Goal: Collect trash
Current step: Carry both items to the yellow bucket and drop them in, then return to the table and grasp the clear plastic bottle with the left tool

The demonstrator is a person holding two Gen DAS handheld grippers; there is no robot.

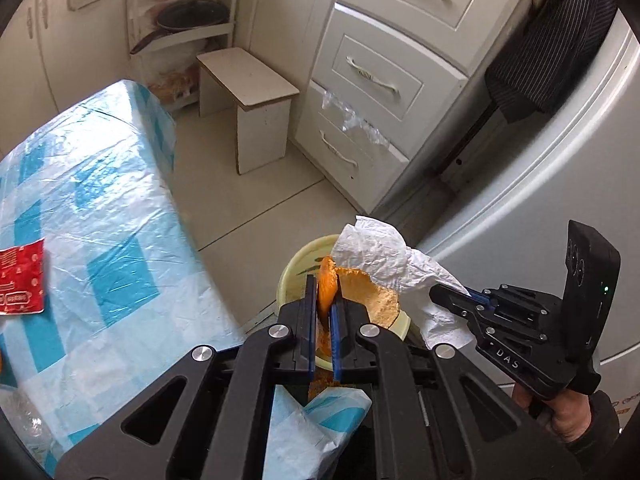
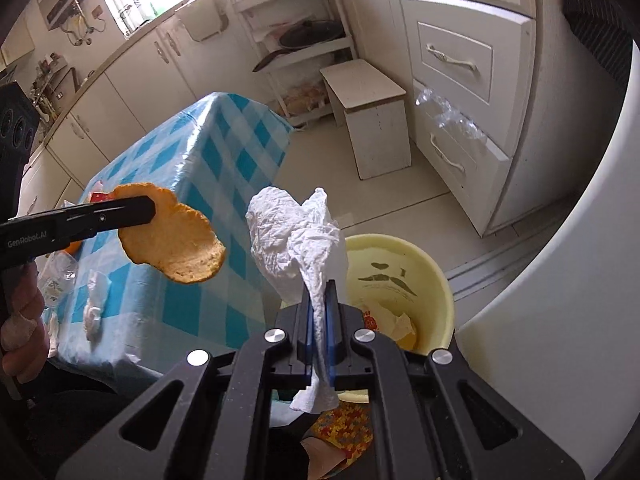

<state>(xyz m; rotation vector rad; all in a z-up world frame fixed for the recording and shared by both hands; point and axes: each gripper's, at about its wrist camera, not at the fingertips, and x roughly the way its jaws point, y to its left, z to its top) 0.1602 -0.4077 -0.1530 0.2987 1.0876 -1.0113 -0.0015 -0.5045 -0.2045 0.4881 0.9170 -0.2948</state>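
Left gripper [image 1: 325, 308] clamps orange peel [image 1: 326, 288], lower centre, above yellow bucket [image 1: 298, 258]. Right gripper [image 2: 319, 300] pinches crumpled white tissue [image 2: 294, 236], centre frame, beside bucket.

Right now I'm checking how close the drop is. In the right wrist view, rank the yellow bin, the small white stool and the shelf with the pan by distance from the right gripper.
From the right gripper, shut on a tissue:
1. Yellow bin, just below and right of it.
2. Small white stool, across the floor.
3. Shelf with the pan, against the far cabinets.
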